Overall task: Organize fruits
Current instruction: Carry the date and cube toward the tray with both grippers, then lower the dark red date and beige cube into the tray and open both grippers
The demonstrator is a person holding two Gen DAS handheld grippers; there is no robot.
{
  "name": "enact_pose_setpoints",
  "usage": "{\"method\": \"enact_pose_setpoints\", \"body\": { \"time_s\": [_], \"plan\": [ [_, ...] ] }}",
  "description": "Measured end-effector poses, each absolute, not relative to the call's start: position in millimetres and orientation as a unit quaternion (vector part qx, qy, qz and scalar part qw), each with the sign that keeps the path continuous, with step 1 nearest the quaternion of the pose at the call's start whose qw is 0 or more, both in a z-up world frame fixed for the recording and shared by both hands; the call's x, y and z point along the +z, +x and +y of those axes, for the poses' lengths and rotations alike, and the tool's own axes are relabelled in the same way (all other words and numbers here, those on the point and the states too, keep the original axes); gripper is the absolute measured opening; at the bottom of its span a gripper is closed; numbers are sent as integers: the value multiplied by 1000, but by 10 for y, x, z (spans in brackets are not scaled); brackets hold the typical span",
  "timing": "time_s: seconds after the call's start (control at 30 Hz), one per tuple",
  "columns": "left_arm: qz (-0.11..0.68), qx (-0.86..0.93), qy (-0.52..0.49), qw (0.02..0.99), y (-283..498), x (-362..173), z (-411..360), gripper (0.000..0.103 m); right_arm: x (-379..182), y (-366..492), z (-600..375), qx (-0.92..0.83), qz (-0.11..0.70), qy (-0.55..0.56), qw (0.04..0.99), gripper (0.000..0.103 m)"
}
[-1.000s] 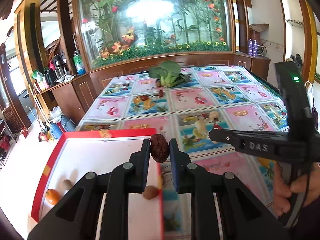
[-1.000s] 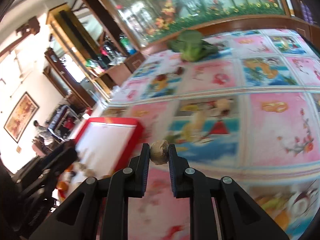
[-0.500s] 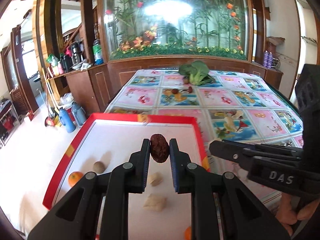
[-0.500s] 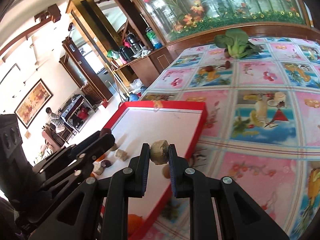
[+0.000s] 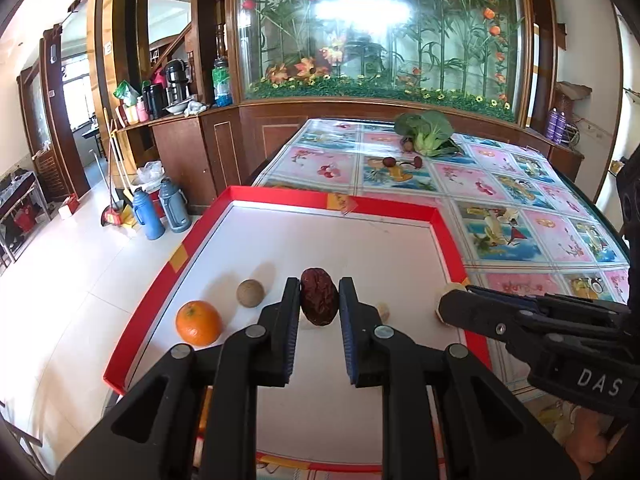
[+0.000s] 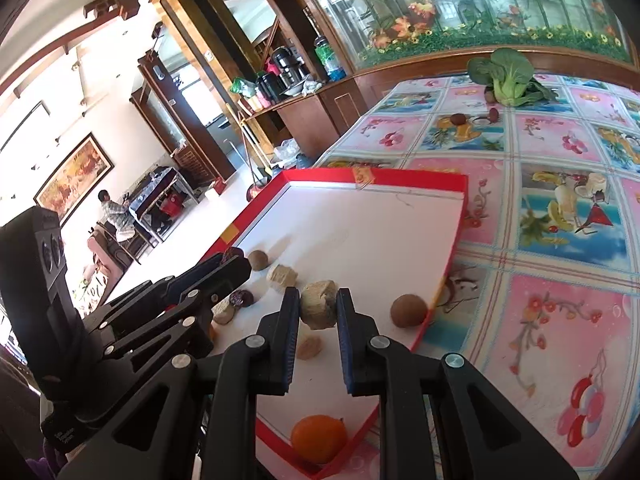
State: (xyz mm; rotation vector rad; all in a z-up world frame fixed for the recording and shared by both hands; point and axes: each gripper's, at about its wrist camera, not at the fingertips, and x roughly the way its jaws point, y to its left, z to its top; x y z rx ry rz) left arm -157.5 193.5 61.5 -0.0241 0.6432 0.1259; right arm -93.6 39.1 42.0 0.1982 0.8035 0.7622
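Observation:
My left gripper (image 5: 319,300) is shut on a dark red wrinkled date (image 5: 319,301), held over the red-rimmed white tray (image 5: 340,205). My right gripper (image 6: 318,308) is shut on a beige lumpy fruit piece (image 6: 318,309), also over the tray (image 6: 416,183). In the left wrist view the right gripper (image 5: 448,303) reaches in from the right with the beige piece at its tip. In the tray lie an orange (image 5: 198,322), a brown round fruit (image 5: 250,293), another orange (image 6: 319,438), a brown round fruit (image 6: 409,310) and several beige pieces (image 6: 282,276).
The tray sits at the near left corner of a table with a fruit-patterned cloth (image 5: 500,188). A green leafy vegetable (image 5: 426,132) and small dark fruits (image 5: 389,161) lie at the far end. The floor drops off left of the tray, with blue flasks (image 5: 143,214) below.
Both grippers have moved left from above the tablecloth to above the tray and come lower, each still holding its fruit. More of the tray's contents have come into view.

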Motion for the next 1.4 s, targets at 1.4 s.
{"method": "enact_pose_setpoints", "body": {
  "time_s": [1.4],
  "plan": [
    [353, 91, -1, 931, -1515, 235, 2121, 21, 149, -1078, 560, 353, 414, 76, 835, 17]
  ]
}}
